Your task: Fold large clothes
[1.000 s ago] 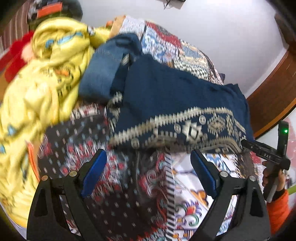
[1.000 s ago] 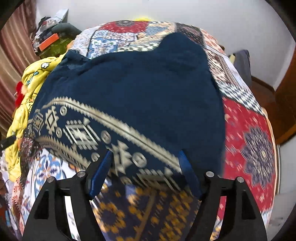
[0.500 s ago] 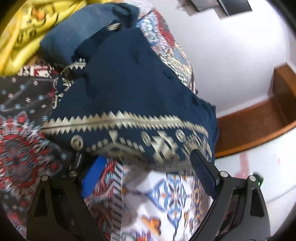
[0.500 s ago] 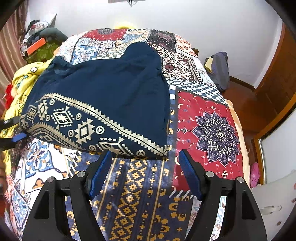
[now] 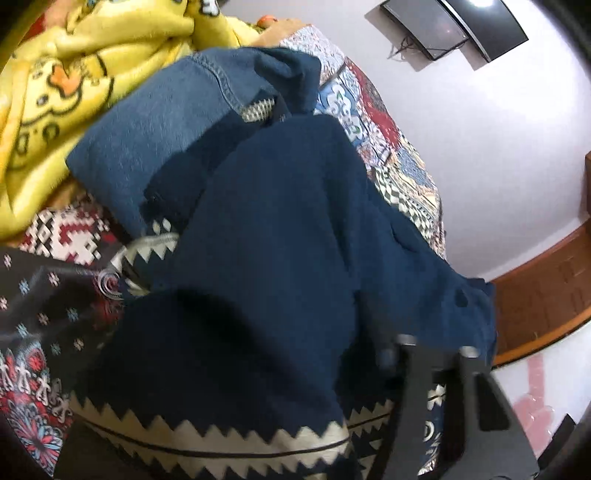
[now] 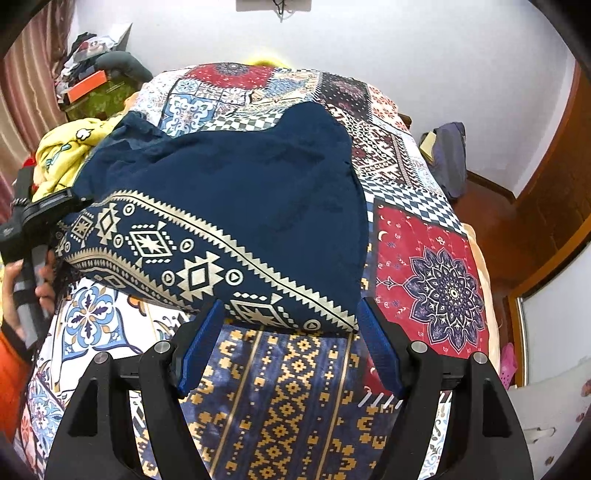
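Observation:
A navy garment (image 6: 236, 192) with a cream geometric hem band lies spread on the patchwork bedspread (image 6: 424, 258). My right gripper (image 6: 290, 326) is open. Its blue pads (image 6: 201, 347) stand on either side of the near hem corner without pressing it. At the left hem corner a hand (image 6: 22, 288) holds my left gripper (image 6: 55, 206). In the left wrist view the navy garment (image 5: 280, 229) drapes over that gripper and hides its pads. Only one black finger (image 5: 417, 398) shows. Its jaws are closing with cloth between them.
A yellow cartoon blanket (image 5: 55, 92) and a folded denim piece (image 5: 155, 147) lie bunched beside the garment. A dark bag (image 6: 447, 158) sits off the bed's far right side. A wall screen (image 5: 461, 29), wooden trim and a cluttered corner (image 6: 96, 85) ring the bed.
My left gripper pushed in at the hem and rolled, and the navy cloth now covers its blue pads. My right gripper drew back from the garment, so more of the bed shows.

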